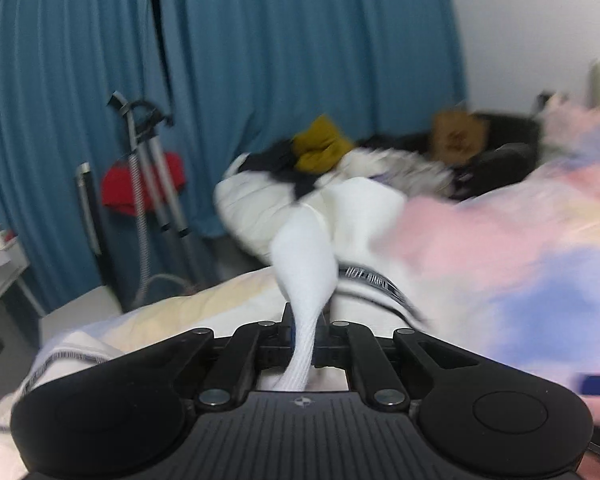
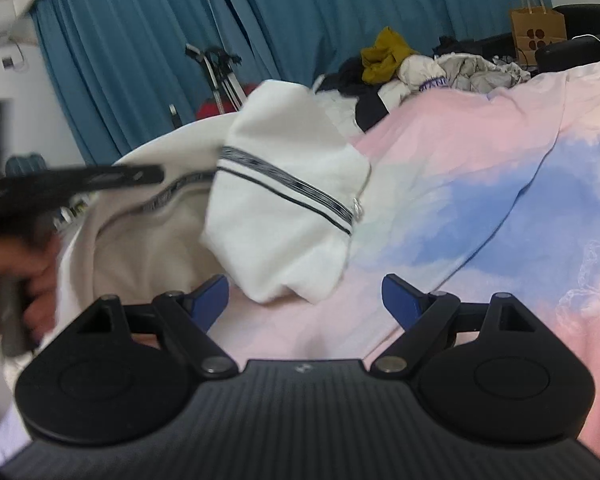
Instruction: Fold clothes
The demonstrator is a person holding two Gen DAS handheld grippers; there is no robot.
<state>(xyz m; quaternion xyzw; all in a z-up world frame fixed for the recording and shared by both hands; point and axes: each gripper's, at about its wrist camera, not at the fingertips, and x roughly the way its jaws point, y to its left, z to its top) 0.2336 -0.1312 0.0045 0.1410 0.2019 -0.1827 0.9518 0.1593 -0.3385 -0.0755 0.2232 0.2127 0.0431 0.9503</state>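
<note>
A heap of other clothes (image 2: pixel 444 68) is piled at the far end of the bed, topped by a mustard garment (image 2: pixel 384 54) and a dark one beside it; it lies well behind the work area. A brown paper bag (image 2: pixel 538 34) is seen behind the heap, next to a black seat. Blue curtains (image 1: pixel 260 60) fill the background, and a garment steamer stand (image 1: pixel 156 168) with a red item hung on it is set before them, off the bed's far-left corner. A small white table (image 1: pixel 0 268) is glimpsed at the left edge of the left wrist view.

The white sweatshirt (image 2: pixel 284 216), trimmed with a black lettered band, is spread on the pink-and-blue bedspread (image 2: pixel 480 184) near the bed's left edge. Part of it is bunched in a lump between the two grippers, and that lump partly blocks the view toward the heap. A ribbed white strip of the garment (image 1: pixel 304 300) is stretched lengthwise, running from the lump straight toward the left gripper (image 1: pixel 306 340), so its long axis is aligned with the gripper's fingers.

The left gripper is clenched on that strip, which is pinched between the closed fingers. The right gripper (image 2: pixel 306 300) is held released over bare bedspread, its blue fingertips (image 2: pixel 210 296) spread wide, just beside the sweatshirt's near fold without clearly touching it. The left-wrist picture is blurred.
</note>
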